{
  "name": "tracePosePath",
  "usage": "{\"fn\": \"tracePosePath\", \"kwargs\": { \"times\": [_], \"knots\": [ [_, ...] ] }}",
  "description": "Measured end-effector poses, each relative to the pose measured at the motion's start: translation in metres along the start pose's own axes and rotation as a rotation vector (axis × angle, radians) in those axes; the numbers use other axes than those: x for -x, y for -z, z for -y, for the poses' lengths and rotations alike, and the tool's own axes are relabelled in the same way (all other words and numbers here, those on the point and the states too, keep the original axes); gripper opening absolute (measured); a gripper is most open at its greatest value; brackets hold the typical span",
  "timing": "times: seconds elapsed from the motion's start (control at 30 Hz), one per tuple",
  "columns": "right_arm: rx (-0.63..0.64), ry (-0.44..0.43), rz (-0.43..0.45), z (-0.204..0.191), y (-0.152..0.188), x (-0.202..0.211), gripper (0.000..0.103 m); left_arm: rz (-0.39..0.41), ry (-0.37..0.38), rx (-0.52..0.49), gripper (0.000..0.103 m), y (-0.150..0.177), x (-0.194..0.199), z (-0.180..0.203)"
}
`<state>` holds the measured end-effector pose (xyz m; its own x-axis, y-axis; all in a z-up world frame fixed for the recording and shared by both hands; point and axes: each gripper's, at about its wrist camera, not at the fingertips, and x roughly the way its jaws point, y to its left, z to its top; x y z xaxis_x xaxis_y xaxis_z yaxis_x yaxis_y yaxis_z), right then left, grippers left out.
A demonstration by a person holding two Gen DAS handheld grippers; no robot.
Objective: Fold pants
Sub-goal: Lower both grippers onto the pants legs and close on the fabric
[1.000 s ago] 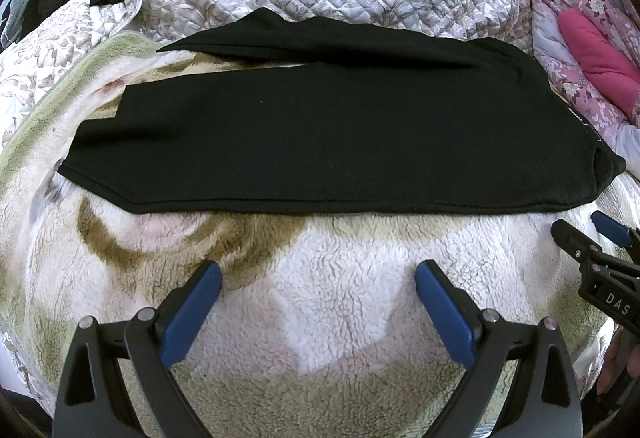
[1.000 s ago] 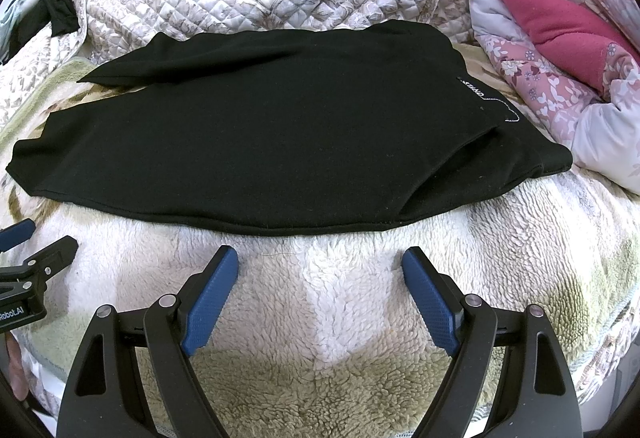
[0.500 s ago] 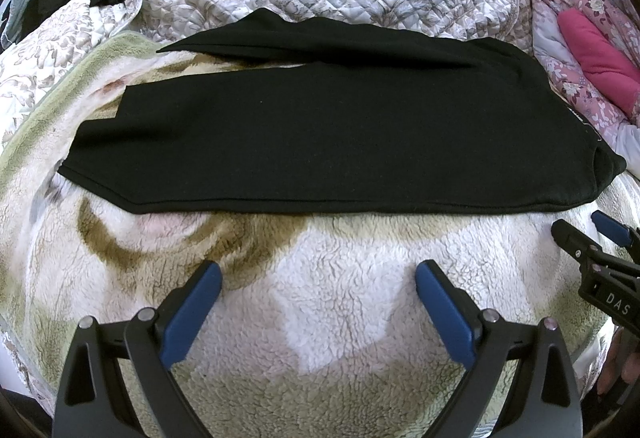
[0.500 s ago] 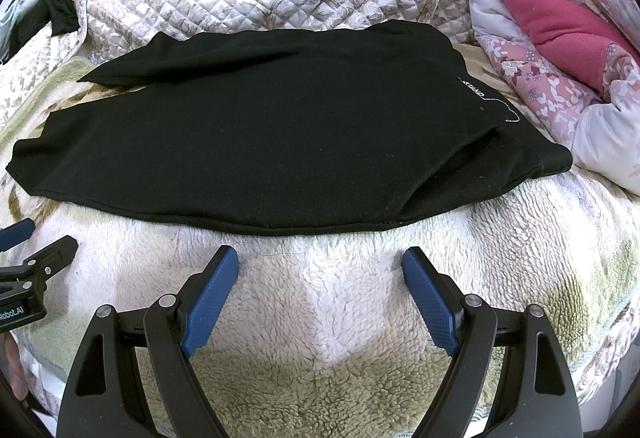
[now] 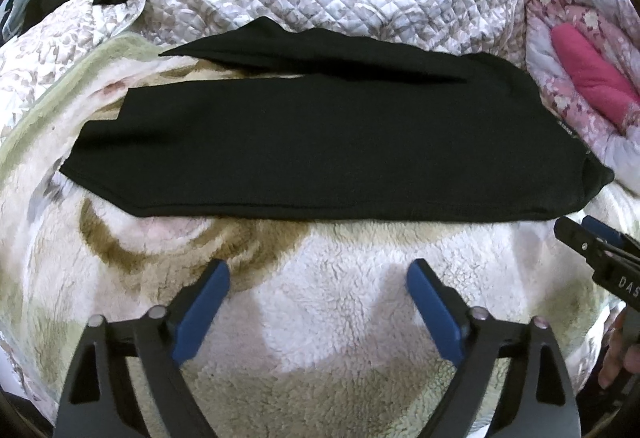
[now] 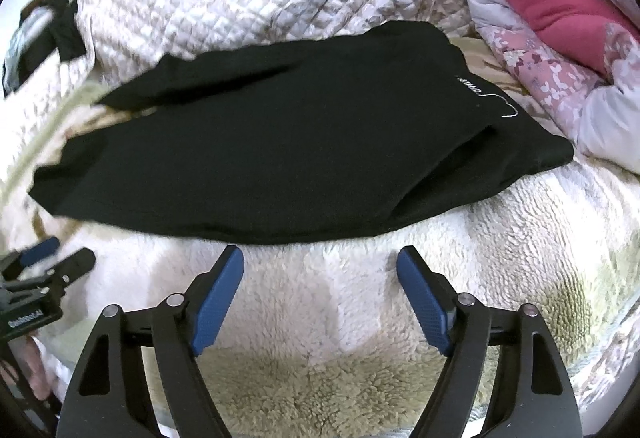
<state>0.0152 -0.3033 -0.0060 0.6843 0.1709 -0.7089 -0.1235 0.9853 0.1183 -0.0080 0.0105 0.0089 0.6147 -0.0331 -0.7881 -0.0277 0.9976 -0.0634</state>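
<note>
So far nothing is gripped: I have the black pants (image 5: 320,141) lying flat across the fleece blanket (image 5: 332,298) on the bed, waistband toward the right, legs running left. One leg lies over the other, but the far one (image 5: 304,51) fans out behind at the cuff end, so the lengthwise fold looks only roughly done.

My left tongs (image 5: 318,300) hang over bare fleece just short of the near hem; they are spread but closing, with nothing between them. My right tongs (image 6: 320,288) sit just short of the near edge, toward the waist end, also spread and closing on nothing but air.

I judge this the approach before a grab. Next I would need both pairs pushed forward to the cloth, one near the cuffs, one near the waistband with its small white label (image 6: 470,83), then pinch through all layers so the stack lifts together.

Against the view a second ago, the pants have not shifted. Both pairs of tongs are narrower than they were. The right view has swung and come closer to the hem, and is blurred at its left side.
</note>
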Motion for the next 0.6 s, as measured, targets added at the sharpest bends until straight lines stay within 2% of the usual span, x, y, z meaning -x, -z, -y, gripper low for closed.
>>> {"fn": "tracePosePath", "kwargs": {
  "times": [0.07,0.13,0.23,0.43,0.6],
  "knots": [
    [-0.025,-0.022,0.013,0.005,-0.001,0.002,0.078,0.007,0.005,0.023,0.076,-0.002,0.001,-0.006],
    [-0.053,-0.050,0.023,0.010,-0.003,0.003,0.078,0.013,0.023,0.058,0.074,-0.004,0.003,-0.015],
    [-0.103,-0.062,0.029,0.019,-0.006,0.004,0.078,0.027,0.054,0.126,0.074,-0.007,0.005,-0.033],
    [-0.258,-0.098,0.019,0.046,-0.009,0.002,0.078,0.031,0.068,0.316,0.074,-0.014,-0.001,-0.084],
    [-0.349,-0.103,0.009,0.067,-0.016,-0.008,0.078,0.030,0.090,0.372,0.074,-0.019,-0.013,-0.098]
  ]
}}
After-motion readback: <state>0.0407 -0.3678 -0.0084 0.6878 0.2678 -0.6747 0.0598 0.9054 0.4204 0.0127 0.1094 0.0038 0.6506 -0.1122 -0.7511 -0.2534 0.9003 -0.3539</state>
